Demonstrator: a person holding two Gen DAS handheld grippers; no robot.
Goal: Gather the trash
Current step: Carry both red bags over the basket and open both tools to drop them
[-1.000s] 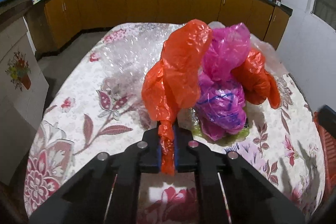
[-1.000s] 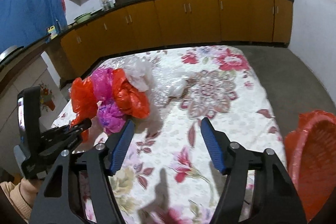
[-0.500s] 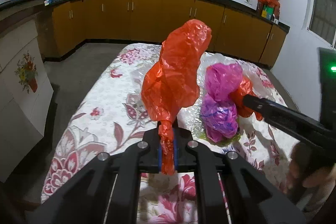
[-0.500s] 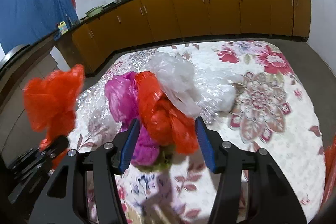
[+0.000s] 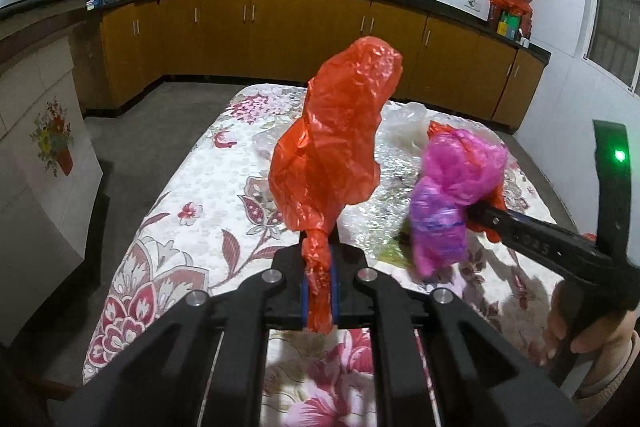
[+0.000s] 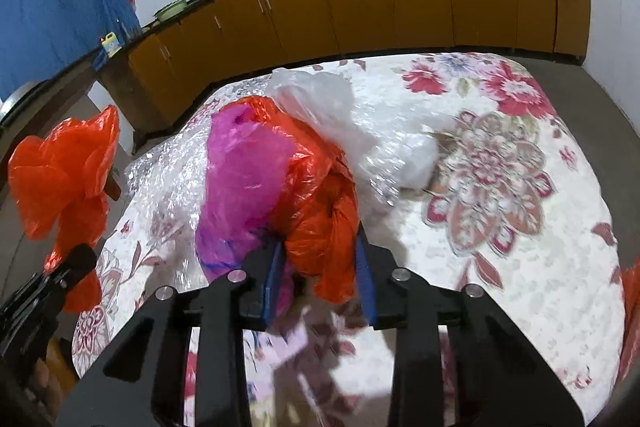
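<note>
The orange bag (image 5: 332, 151) is standing upright, long axis vertical, its twisted neck clamped in the left gripper (image 5: 319, 291) above the floral table (image 5: 192, 211). The right gripper (image 6: 320, 267) is closing around a second orange bag (image 6: 320, 203), bunched beside a pink bag (image 6: 244, 179), lying between its pads.

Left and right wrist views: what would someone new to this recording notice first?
First, the big orange plastic bag standing up in mid-frame, its twisted neck pinched in the shut left gripper above the floral tablecloth. Next, to its right, the bundle of pink and orange bags on the table, with the right gripper closing its jaws around the orange part. Crumpled clear plastic lies just behind that bundle.
</note>
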